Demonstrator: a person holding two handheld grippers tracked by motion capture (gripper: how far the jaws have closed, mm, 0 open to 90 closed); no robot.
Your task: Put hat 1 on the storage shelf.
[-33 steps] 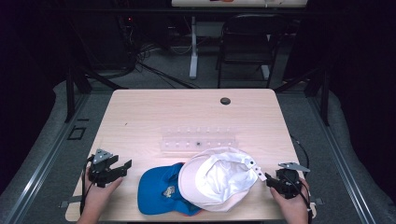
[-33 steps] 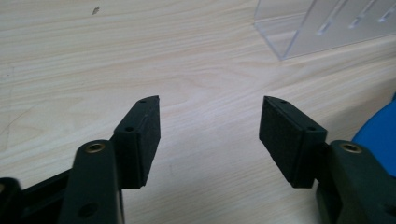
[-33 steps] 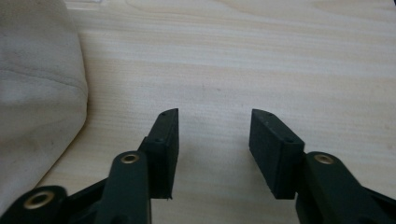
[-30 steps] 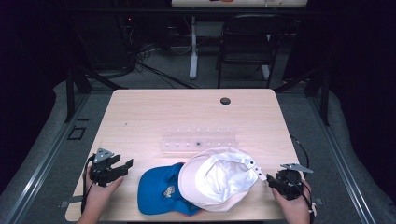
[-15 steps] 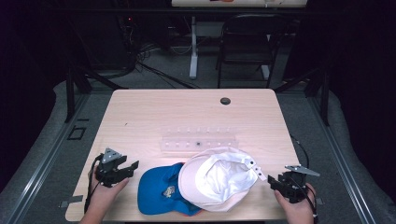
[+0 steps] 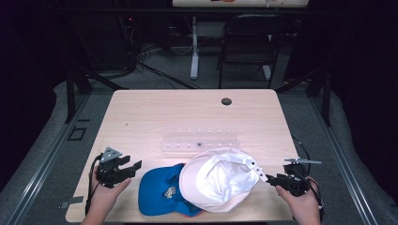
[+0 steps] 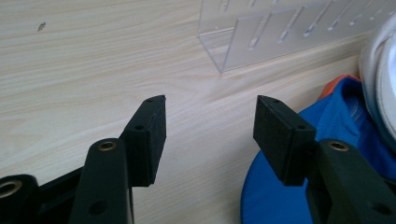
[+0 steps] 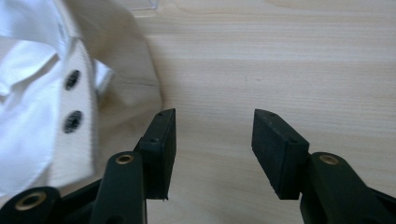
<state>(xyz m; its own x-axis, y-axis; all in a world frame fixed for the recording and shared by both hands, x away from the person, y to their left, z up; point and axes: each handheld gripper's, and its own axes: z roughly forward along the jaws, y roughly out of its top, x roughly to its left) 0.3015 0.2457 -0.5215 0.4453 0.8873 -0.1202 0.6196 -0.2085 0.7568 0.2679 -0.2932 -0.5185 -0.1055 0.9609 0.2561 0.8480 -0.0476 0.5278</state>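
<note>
A white cap [image 6: 218, 180] lies upside down at the table's front, partly over a blue cap [image 6: 162, 192]. My left gripper [image 6: 133, 165] hovers just left of the blue cap, open, with bare wood between its pads [image 7: 152, 133]. The blue cap [image 7: 341, 116] shows beside its right jaw. At the white cap's right edge is my right gripper [image 6: 268, 178], whose jaws have just been opening. Nothing lies between them in the right gripper view, where the right gripper [image 8: 212, 135] is over wood and the white cap's strap [image 8: 70, 98] is left of the left jaw.
A clear plastic rack [image 6: 199, 140] with several slots stands mid-table behind the caps, and also shows as the rack [image 7: 280, 32] ahead of the left gripper. A black grommet [image 6: 226, 101] sits near the far edge of the table [image 6: 141, 117]. A chair stands beyond.
My right gripper has lifted a little beside the white cap. My left gripper has shifted slightly right, toward the blue cap. The caps have not moved.
</note>
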